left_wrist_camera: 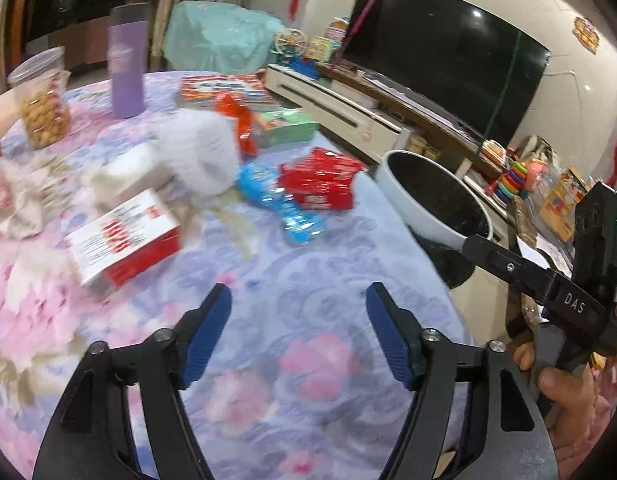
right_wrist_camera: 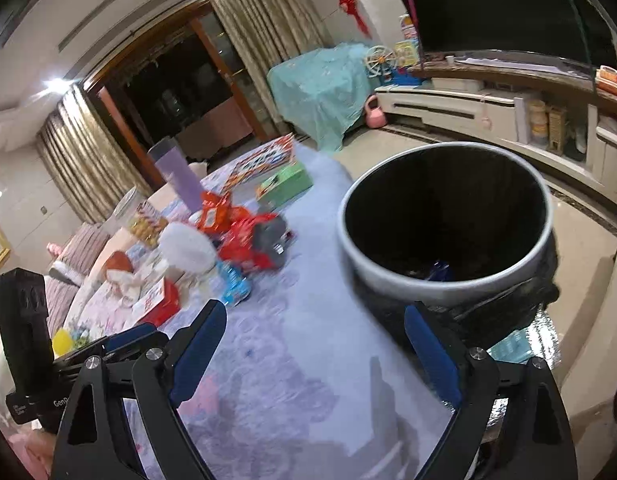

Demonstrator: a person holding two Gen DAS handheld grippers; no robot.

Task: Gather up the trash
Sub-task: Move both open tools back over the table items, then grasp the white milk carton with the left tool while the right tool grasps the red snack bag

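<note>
The left hand-held gripper (left_wrist_camera: pixel 298 312) hangs over the flowered cloth of the counter (left_wrist_camera: pixel 308 248) with its blue pads spread wide and nothing between them. The right hand-held gripper (right_wrist_camera: pixel 314 332) is just as open and empty; it reaches across the counter's edge, its right finger in front of the bin's near side.

The trash lies in a loose cluster toward the middle of the counter. A blue wrapper (left_wrist_camera: pixel 274 200) stretches with its long axis running from the far left down toward the near right, its twisted end pointing to the counter's edge. Touching it on the right is a red crumpled packet (left_wrist_camera: pixel 322 178), lying flat and roughly crosswise. Behind them an orange-red wrapper (left_wrist_camera: pixel 238 120) stands tilted on its length. A white crumpled tissue (left_wrist_camera: pixel 198 152) sits just left of the blue wrapper, blurred. A red and white box (left_wrist_camera: pixel 124 240) lies flat nearer the left gripper, its long side angled up to the right.

The bin (right_wrist_camera: pixel 448 276), white-rimmed with a black liner, stands beside the counter's right edge, mouth upward, with something blue at its bottom.
</note>
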